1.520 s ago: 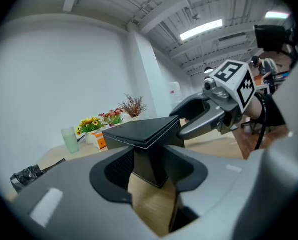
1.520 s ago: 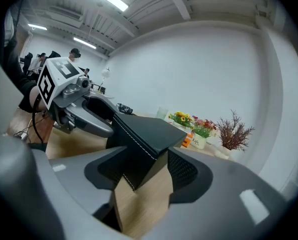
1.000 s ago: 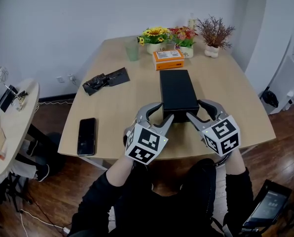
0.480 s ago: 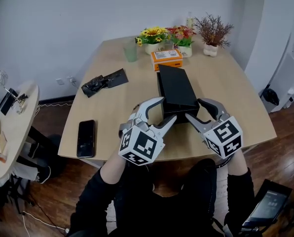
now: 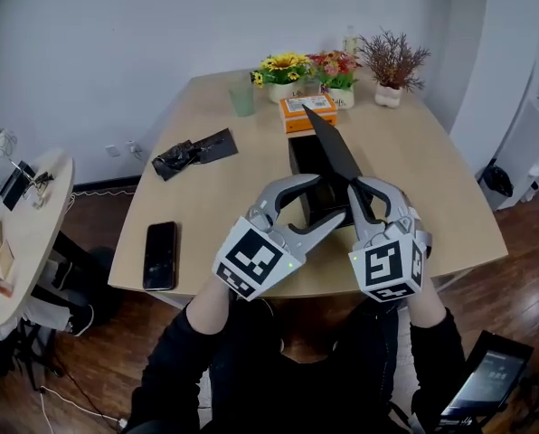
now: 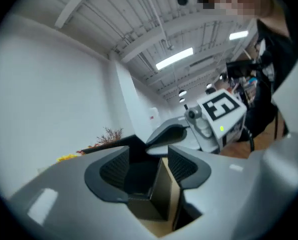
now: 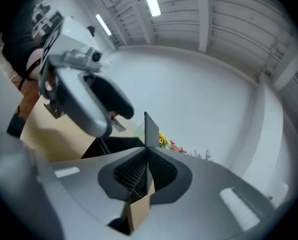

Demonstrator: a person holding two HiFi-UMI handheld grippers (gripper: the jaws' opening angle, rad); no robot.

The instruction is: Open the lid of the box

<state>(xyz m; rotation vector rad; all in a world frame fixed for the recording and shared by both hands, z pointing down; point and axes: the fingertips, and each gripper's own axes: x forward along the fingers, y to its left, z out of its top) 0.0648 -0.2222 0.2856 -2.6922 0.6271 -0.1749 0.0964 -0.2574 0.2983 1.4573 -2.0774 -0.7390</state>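
box (image 5: 304, 156): black, long, open | lid (image 5: 337, 156): black, lifted, tilted

Light wooden table (image 5: 206, 215) with a long black rectangular box (image 5: 298, 165) on it. Its flat black lid (image 5: 335, 152) is tilted up on edge. Right gripper (image 5: 360, 195) is clamped on the lid's near end, jaws just closed. Left gripper (image 5: 329, 199) has jaws apart round the box's near left corner, just been opening. Behind the box: flat orange carton (image 5: 307, 111), row of potted flowers (image 5: 337, 70). To the left: black slab phone (image 5: 161, 254), crumpled black plastic bag (image 5: 194, 149).

Black box (image 5: 306, 165) and lid (image 5: 335, 156), tan table (image 5: 224, 206), orange carton (image 5: 307, 113).
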